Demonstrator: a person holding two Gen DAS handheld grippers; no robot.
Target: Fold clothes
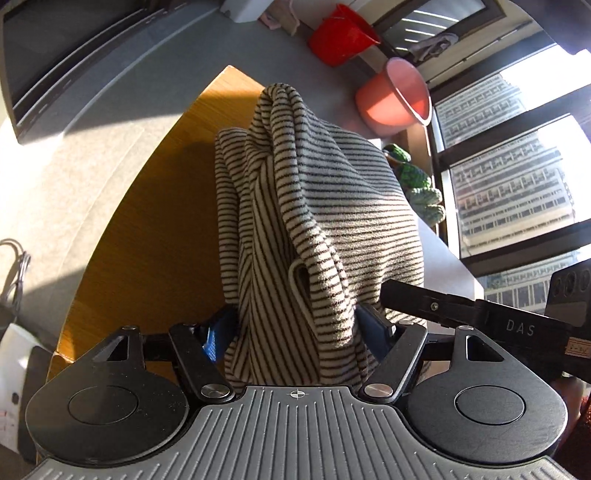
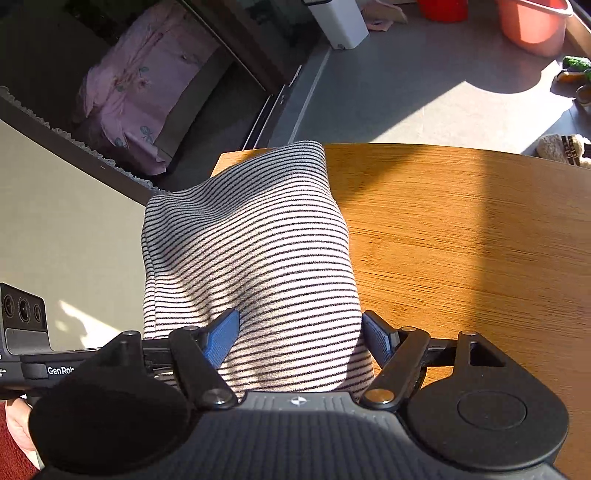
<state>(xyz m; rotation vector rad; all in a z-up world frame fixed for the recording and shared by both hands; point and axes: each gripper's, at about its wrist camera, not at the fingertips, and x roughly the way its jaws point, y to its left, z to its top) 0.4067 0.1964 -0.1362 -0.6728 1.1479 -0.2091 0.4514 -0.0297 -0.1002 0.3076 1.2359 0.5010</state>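
Note:
A cream garment with thin black stripes (image 1: 317, 206) hangs from both grippers over a wooden table (image 1: 147, 236). In the left wrist view my left gripper (image 1: 299, 328) has its blue-padded jaws around a bunched part of the cloth. The right gripper's body (image 1: 480, 317) shows close on the right of that view. In the right wrist view my right gripper (image 2: 299, 336) has its jaws around the same striped garment (image 2: 251, 236), which drapes forward over the table's (image 2: 461, 240) far left edge. The fingertips are hidden by cloth in both views.
Grey floor lies beyond the table. A red bucket (image 1: 340, 35) and a pink bucket (image 1: 399, 96) stand by the window. Green knitted shoes (image 1: 417, 181) lie near the table. A bed with pink bedding (image 2: 140, 85) shows past a sliding door track.

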